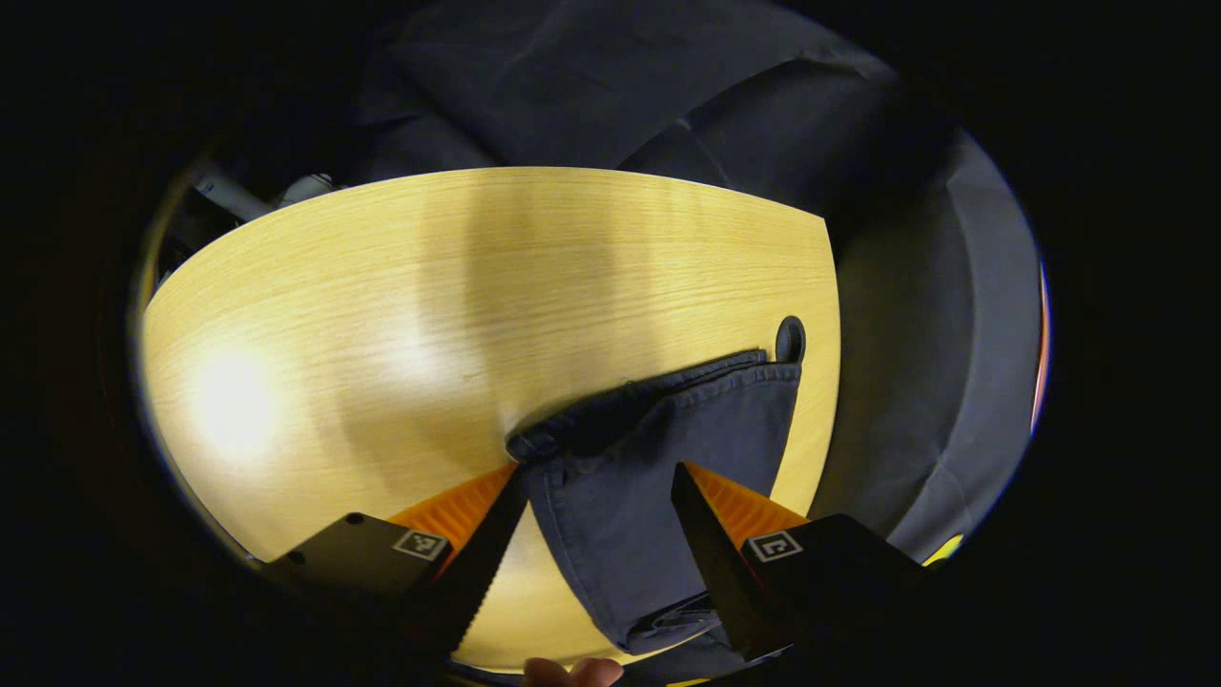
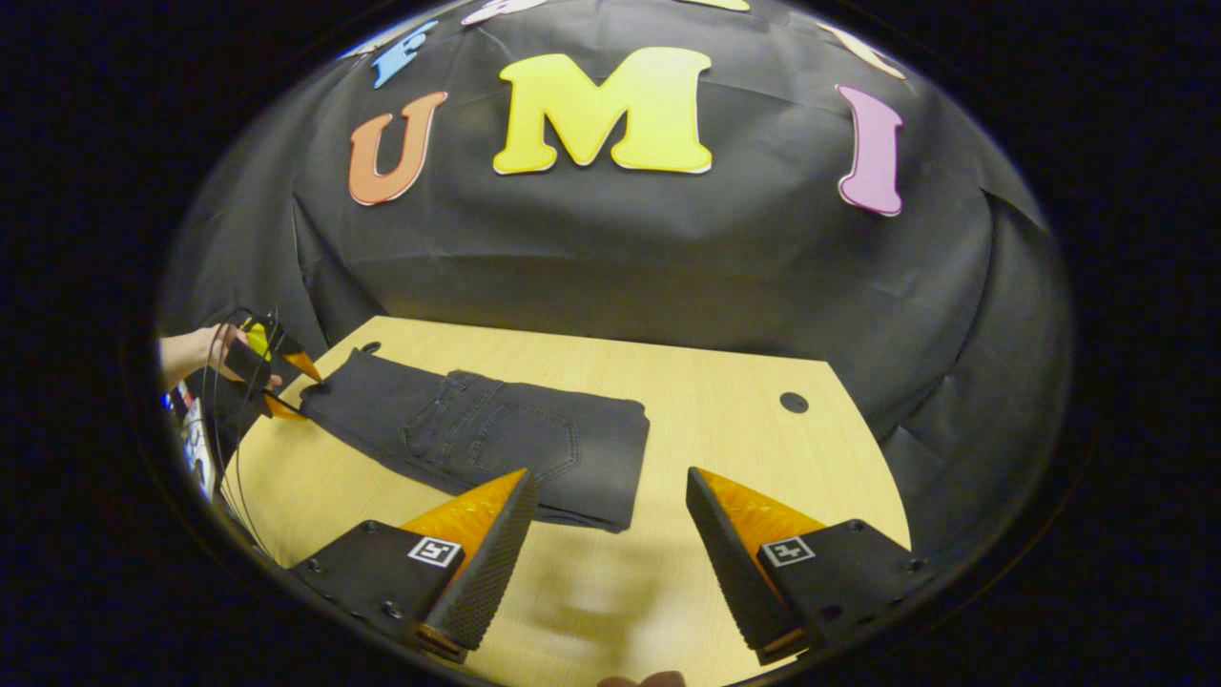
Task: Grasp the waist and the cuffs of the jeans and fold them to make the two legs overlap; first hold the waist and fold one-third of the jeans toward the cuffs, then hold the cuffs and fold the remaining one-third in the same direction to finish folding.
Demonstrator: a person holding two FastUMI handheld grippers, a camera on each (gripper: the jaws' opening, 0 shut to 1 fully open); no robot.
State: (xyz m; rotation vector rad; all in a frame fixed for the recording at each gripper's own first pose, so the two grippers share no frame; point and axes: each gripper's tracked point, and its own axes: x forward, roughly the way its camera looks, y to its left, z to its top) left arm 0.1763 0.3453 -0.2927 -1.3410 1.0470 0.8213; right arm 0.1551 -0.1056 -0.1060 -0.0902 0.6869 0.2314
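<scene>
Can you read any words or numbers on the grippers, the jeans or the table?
Left gripper: no words, only square black-and-white pattern marks.
Right gripper: the same kind of marks, no words.
Jeans: no writing that can be read; any tag is too small to tell.
Table: nothing written.

Your left gripper view sits close and low over the jeans (image 1: 658, 477), looking steeply down across the table (image 1: 382, 315) toward its far edge. Your right gripper view stands farther back, facing the booth wall over the table (image 2: 725, 401). Both views share the jeans (image 2: 496, 434) and the tabletop.
</scene>
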